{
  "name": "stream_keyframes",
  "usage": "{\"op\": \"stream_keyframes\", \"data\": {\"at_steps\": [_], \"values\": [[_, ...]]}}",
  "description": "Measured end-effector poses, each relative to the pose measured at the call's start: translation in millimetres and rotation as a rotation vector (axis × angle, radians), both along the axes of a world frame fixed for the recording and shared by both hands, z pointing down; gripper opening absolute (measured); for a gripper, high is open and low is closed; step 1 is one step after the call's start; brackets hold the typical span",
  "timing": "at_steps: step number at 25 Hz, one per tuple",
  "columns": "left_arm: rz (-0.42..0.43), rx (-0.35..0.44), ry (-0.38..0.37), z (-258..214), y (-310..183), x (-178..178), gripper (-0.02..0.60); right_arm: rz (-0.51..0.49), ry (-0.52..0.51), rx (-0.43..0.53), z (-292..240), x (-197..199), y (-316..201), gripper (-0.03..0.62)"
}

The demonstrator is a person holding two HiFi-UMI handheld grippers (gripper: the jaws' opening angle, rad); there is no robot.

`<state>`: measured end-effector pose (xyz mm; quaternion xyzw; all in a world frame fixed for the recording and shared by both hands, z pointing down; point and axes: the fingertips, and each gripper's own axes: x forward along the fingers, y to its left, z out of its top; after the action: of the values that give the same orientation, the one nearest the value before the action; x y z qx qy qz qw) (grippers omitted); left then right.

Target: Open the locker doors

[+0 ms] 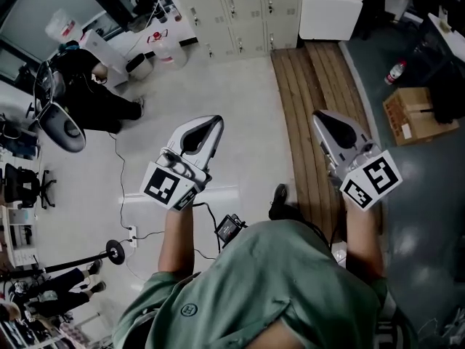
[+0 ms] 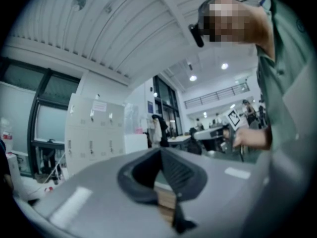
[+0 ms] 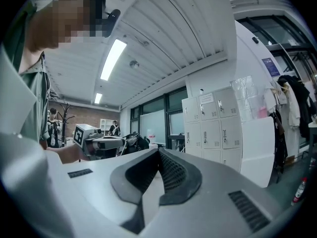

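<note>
Facing the lockers (image 1: 240,9) well ahead, left gripper (image 1: 216,121) and right gripper (image 1: 318,116) have jaws closed, empty.

Lockers (image 1: 240,9): smooth cream painted metal. Floor (image 1: 240,93) before lockers: pale, smooth, faint sheen; plank strip (image 1: 320,100) there: bare wood. Cardboard box (image 1: 410,115) right of lockers: matt. Left gripper (image 1: 218,121), right gripper (image 1: 317,115): matt grey plastic, ribbed black pads (image 3: 174,175).
</note>
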<state>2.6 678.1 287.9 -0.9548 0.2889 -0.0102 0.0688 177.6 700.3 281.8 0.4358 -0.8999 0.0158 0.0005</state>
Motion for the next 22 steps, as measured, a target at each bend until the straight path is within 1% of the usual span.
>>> {"op": "stream_keyframes", "data": {"at_steps": [6,11,15,18,22], "values": [[-0.023,0.002,-0.012,6.3,-55.9,12.6,0.000,-0.029,-0.003,-0.008,11.2,12.1,-60.1,0.005],[-0.056,0.009,0.010,7.2,-99.6,23.3,0.000,-0.056,0.011,-0.011,16.2,25.7,-108.9,0.005],[-0.096,0.003,0.025,5.8,-129.8,22.8,0.000,-0.081,0.019,-0.011,15.0,25.5,-142.9,0.005],[-0.105,0.012,0.023,4.3,-143.4,21.6,0.000,-0.097,0.017,-0.017,17.1,21.6,-161.1,0.005],[-0.127,0.006,0.019,6.2,-171.3,12.1,0.000,-0.108,0.016,-0.032,21.1,15.0,-190.4,0.005]]}}
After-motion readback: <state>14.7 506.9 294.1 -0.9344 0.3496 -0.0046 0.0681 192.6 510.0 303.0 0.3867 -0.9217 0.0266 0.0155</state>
